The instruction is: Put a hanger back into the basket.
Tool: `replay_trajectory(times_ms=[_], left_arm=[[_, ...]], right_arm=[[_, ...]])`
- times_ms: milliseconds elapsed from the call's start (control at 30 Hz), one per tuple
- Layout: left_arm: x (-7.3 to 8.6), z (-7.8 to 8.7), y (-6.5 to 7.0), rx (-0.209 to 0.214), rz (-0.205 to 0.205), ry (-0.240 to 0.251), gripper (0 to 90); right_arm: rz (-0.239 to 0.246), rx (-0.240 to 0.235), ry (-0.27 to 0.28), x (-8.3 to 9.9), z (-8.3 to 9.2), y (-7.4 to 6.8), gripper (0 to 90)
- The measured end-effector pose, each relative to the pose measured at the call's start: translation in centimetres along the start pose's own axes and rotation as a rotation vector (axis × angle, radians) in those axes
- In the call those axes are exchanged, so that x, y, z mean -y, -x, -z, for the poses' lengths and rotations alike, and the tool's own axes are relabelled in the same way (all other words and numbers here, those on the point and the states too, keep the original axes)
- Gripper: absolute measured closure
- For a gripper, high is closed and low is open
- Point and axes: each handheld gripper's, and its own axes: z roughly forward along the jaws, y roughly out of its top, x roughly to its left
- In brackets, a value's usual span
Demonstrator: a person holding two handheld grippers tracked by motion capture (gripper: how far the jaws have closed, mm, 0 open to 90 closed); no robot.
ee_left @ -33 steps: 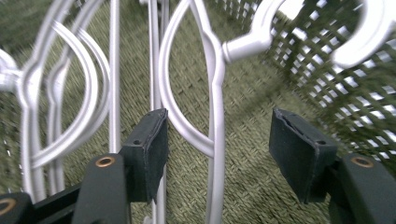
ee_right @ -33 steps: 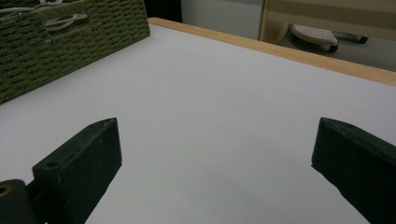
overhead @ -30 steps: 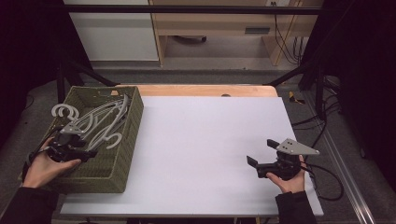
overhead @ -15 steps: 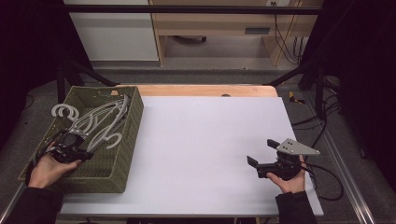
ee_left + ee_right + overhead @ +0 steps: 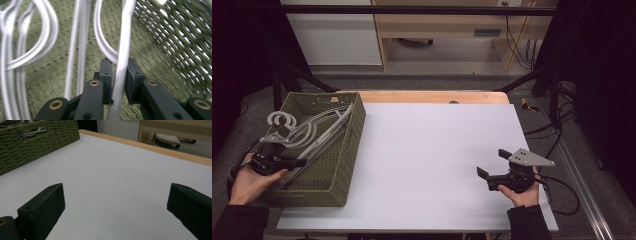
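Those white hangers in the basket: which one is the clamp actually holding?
The hanger whose straight bar runs between the left gripper pads; the other hangers lie free.

No writing, label, brand mark, number or sign can be read in any of the views. The green woven basket, the white hangers in it and the white desk carry no print that shows. The far cabinets are too small and dim to tell any lettering.
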Motion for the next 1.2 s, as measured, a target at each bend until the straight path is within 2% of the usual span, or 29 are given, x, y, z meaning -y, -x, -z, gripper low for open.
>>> replay_trajectory(times_ms=[100, 133, 200, 300, 367, 467, 633, 700, 833, 900, 933, 1033, 1133, 1200], left_arm=[[0.0, -0.1, -0.6, -0.02, 0.036, 0.01, 73.6], [0.0, 0.1, -0.8, -0.034, 0.029, 0.01, 73.1], [-0.1, 0.3, -1.1, -0.054, 0.053, 0.029, 72.5], [-0.2, 0.7, -1.8, -0.139, 0.081, 0.059, 71.4], [-0.2, 1.0, -2.6, -0.164, 0.105, 0.065, 71.2], [-0.2, 0.7, -3.8, -0.188, 0.154, 0.072, 70.4], [-0.1, 0.3, -5.2, -0.228, 0.217, 0.06, 63.9], [0.0, 0.4, -5.5, -0.26, 0.228, 0.06, 63.0], [0.4, 0.8, -5.4, -0.277, 0.222, 0.093, 56.9], [0.6, 1.4, -4.9, -0.273, 0.211, 0.125, 53.9], [0.7, 1.7, -4.5, -0.267, 0.203, 0.158, 52.7], [0.8, 2.3, -3.2, -0.228, 0.168, 0.227, 46.5], [0.9, 2.6, -1.4, -0.174, 0.142, 0.313, 40.9], [0.8, 2.7, -0.1, -0.131, 0.095, 0.369, 36.7]], right_arm=[[-0.002, 0.002, 0.004, 0.0, 0.0, 0.0, 1.8], [-0.003, 0.003, 0.004, 0.0, 0.0, 0.0, 1.8], [-0.004, 0.003, 0.005, 0.0, 0.1, 0.0, 1.8], [-0.002, 0.002, 0.003, 0.0, 0.0, 0.0, 1.8], [0.0, 0.001, 0.005, 0.0, 0.0, 0.0, 1.8], [-0.002, 0.003, 0.005, 0.0, 0.1, 0.0, 1.8], [-0.003, 0.001, 0.005, 0.0, 0.0, 0.0, 1.8], [-0.002, 0.002, 0.006, 0.0, 0.1, 0.0, 1.8], [-0.006, 0.002, 0.006, -0.1, 0.1, 0.0, 1.8], [-0.004, 0.0, 0.007, -0.1, 0.1, 0.0, 1.8], [-0.005, 0.001, 0.008, -0.1, 0.1, 0.0, 1.7], [-0.005, 0.001, 0.012, -0.1, 0.1, 0.1, 1.7], [-0.006, 0.001, 0.013, -0.1, 0.1, 0.0, 1.6], [-0.007, 0.001, 0.015, -0.1, 0.1, 0.0, 1.6]])
